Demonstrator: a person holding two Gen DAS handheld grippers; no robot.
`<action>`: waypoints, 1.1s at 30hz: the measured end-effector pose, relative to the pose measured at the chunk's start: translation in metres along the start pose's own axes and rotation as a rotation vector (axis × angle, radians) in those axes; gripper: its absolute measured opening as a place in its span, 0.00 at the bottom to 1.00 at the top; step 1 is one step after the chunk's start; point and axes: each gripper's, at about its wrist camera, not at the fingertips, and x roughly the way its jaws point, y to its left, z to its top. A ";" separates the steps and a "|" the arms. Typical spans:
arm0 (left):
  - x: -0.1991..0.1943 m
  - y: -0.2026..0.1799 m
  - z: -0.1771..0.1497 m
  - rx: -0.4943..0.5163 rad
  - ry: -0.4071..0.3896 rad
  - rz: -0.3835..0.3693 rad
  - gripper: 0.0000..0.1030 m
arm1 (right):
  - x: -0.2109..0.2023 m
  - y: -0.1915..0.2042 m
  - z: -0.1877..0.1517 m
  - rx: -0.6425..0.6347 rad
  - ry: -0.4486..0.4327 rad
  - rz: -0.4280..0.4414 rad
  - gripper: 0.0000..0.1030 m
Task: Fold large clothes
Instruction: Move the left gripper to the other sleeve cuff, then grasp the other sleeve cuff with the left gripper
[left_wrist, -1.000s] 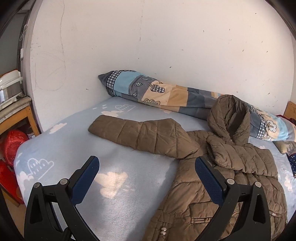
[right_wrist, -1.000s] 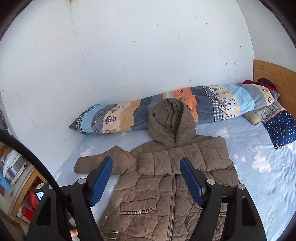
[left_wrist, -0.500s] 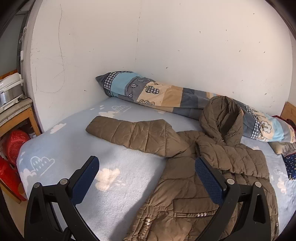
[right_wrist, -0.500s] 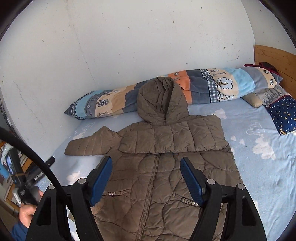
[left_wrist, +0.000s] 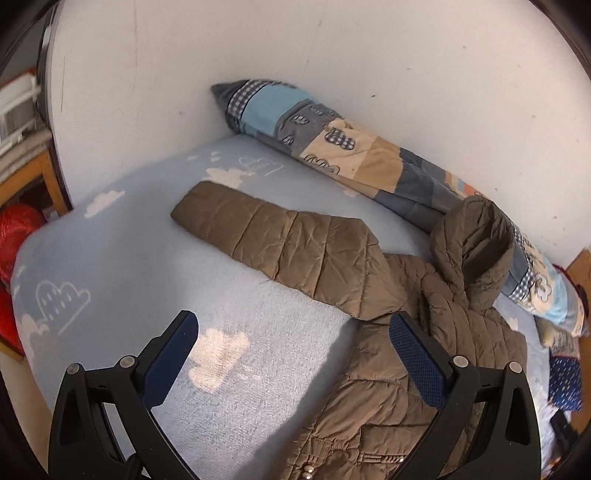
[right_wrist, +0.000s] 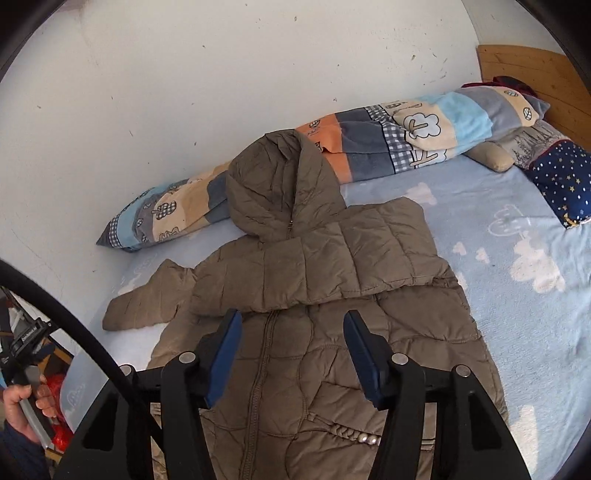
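A white plastered wall (right_wrist: 184, 92) backs a bed covered by a pale blue fleece sheet with white cloud prints (right_wrist: 524, 302). At the far right end of the bed stands a light wooden headboard (right_wrist: 535, 77).

Spread front-up on the sheet lies the large brown quilted hooded jacket (right_wrist: 332, 280), zipped closed. Its hood (right_wrist: 280, 184) points toward the wall and rests against a long rolled patchwork blanket in blue, grey, orange and cream (right_wrist: 406, 140) that runs along the foot of the wall. One sleeve (right_wrist: 369, 258) is folded across the chest. The other sleeve (left_wrist: 280, 243) lies stretched out flat on the sheet, away from the jacket's body, toward the open edge of the bed. A row of small metal snaps shows at a pocket near the hem (right_wrist: 354, 435).

Near the headboard sit a dark blue pillow with gold stars (right_wrist: 565, 184) and a beige cushion (right_wrist: 491, 158) just beside it.

The right tool (right_wrist: 291, 350) hovers over the jacket's lower front, near the zip; its blue-padded jaws are closing, with nothing pressed between them, the fabric lying below. The left tool (left_wrist: 291, 350) stands with its jaws wide apart and empty, above the bare sheet just beside the jacket's side, below the outstretched sleeve.

At the lower left of the right wrist view, a hand (right_wrist: 22, 402) grips a handle beside the bed edge. Something red (left_wrist: 18, 236) sits low beside the bed, next to a wooden frame (left_wrist: 33, 177).
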 end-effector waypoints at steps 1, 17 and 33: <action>0.011 0.012 0.005 -0.048 0.029 -0.007 1.00 | 0.002 0.001 0.000 0.013 0.021 0.024 0.61; 0.130 0.130 0.089 -0.281 0.075 0.008 0.70 | -0.018 0.033 -0.008 -0.079 0.051 0.087 0.63; 0.235 0.214 0.094 -0.627 0.007 -0.144 0.47 | 0.014 0.049 -0.019 -0.099 0.125 0.101 0.65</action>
